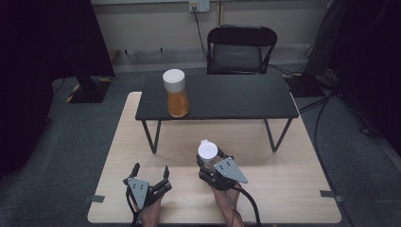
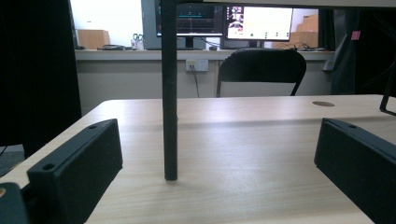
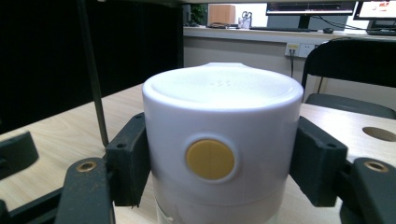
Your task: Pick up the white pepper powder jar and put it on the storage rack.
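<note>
A jar with a white lid (image 1: 207,149) stands low over the light wooden table (image 1: 283,184), near its front middle. My right gripper (image 1: 211,158) is shut on it. In the right gripper view the lid (image 3: 219,116) carries a round yellow button, and both jaws press on its sides around my right gripper (image 3: 222,156). A second jar (image 1: 177,97), white-lidded with orange contents, stands on the left part of a small black table (image 1: 236,97). My left gripper (image 1: 151,169) rests at the front left, open and holding nothing. Its jaws stand wide apart in the left gripper view (image 2: 219,140).
The small black table stands on the wooden one on thin black legs; one leg (image 2: 169,93) rises just ahead of the left gripper, another (image 3: 93,79) left of the held jar. A black chair (image 1: 241,49) stands beyond the table. Cables run on the floor at right.
</note>
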Tool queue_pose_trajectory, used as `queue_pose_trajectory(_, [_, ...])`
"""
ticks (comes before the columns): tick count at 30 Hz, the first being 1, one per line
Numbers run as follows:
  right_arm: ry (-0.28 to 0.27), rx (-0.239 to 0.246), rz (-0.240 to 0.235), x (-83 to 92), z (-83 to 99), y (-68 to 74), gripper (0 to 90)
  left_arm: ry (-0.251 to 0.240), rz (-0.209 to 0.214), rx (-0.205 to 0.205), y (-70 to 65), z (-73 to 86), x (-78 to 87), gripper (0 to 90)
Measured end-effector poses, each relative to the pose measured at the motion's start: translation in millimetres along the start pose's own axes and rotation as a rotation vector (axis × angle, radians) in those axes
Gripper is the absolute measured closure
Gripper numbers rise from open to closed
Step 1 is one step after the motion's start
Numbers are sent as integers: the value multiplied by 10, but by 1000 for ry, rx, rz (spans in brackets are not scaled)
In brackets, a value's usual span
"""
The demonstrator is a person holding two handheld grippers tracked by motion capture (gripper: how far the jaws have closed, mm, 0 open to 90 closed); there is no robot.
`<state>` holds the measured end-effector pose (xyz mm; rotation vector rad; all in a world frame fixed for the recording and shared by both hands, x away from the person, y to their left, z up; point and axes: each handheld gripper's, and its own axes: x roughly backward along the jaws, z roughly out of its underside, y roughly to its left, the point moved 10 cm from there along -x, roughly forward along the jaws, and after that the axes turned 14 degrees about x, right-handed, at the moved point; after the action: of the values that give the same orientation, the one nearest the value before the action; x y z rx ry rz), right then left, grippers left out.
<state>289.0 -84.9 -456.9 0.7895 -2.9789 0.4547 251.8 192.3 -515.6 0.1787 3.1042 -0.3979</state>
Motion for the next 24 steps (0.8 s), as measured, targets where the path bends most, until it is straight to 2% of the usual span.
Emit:
queue_pose_trajectory(5, [-6, 24, -9, 35, -89, -36, 299, 0, 0, 0, 0, 0, 0, 3])
queue_pose_trajectory(15, [-13, 20, -47, 68, -198, -109, 299, 0, 0, 0, 0, 0, 0, 3])
queue_pose_trajectory(24, [-23, 29, -63, 110, -354, -160, 299, 0, 0, 0, 0, 0, 0, 3])
